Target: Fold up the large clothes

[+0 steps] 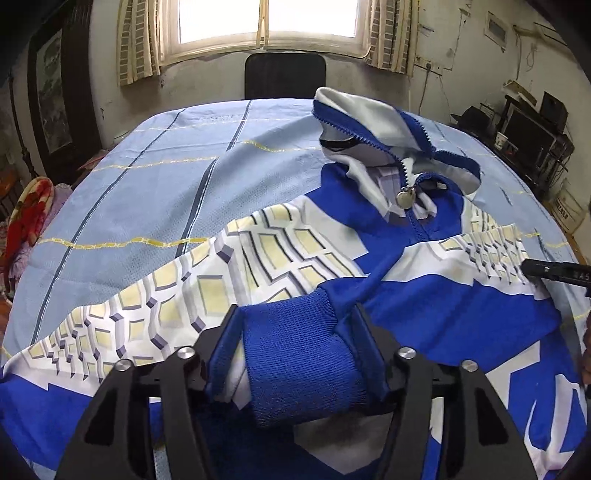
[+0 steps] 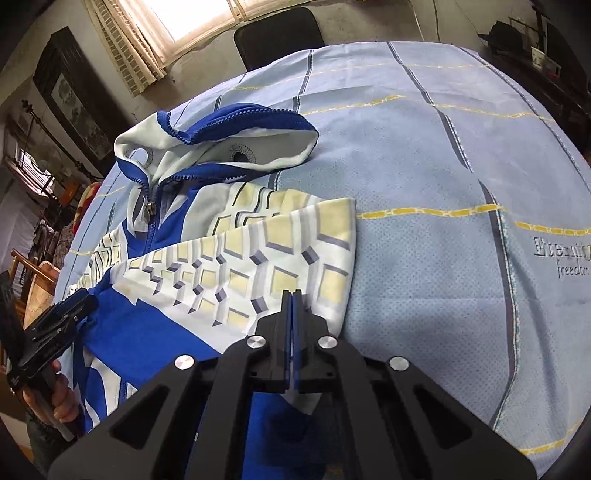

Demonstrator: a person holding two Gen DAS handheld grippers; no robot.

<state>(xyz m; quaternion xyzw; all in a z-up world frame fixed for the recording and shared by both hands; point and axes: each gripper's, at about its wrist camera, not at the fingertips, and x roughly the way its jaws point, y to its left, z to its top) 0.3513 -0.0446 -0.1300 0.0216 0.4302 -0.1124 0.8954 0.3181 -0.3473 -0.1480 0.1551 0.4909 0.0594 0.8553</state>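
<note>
Blue and white zip-up jacket lying on a light blue striped bedsheet.
Its blue ribbed knit cuff sits pinched between the left gripper's fingers. The right gripper is squeezed together on blue jacket cloth beside the folded patterned sleeve. Bare sheet stretches off to the right.

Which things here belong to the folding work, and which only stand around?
For the job:
- blue and white jacket
- its ribbed cuff, between the left tongs
- right tongs, shut on the jacket
- blue bedsheet beneath

Only standing around:
- black chair
- curtains
- window
</note>
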